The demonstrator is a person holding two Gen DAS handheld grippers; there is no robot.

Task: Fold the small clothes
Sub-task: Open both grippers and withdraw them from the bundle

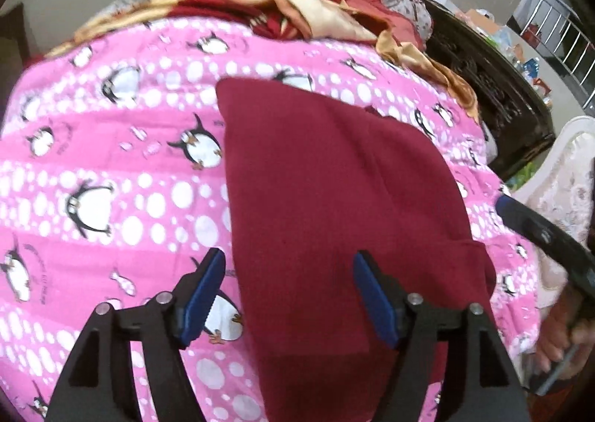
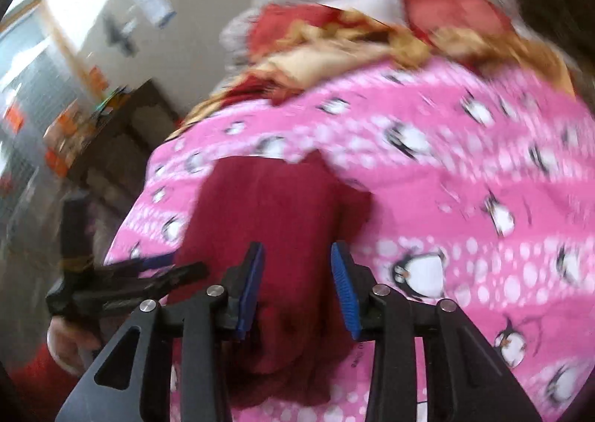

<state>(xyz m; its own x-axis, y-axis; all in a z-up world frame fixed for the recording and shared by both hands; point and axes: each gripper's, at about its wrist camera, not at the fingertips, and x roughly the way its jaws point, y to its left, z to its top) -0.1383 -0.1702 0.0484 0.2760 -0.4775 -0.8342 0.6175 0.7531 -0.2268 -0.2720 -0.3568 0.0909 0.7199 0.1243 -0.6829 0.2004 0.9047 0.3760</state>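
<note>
The maroon garment (image 1: pixel 334 191) lies flat on the pink penguin-print sheet (image 1: pixel 111 147), directly ahead of both grippers. In the left wrist view, it extends from the sheet's centre down past the right-hand blue pad; its left edge runs between the two pads. In the right wrist view, the garment (image 2: pixel 267 206) sits in line with the gap between the pads and continues below them.

The garment is a plain, dark red knit, folded into a long panel with a straight far edge and a thicker doubled layer along its right side. The right wrist view is blurred, so finer detail cannot be read there.

The left gripper (image 1: pixel 290 295) stands wide open above the cloth, gripping nothing. The right gripper (image 2: pixel 297 288) stands partly open, pads clear of the fabric and holding nothing. A heap of red and gold fabric (image 1: pixel 260 2) lies beyond the sheet.
</note>
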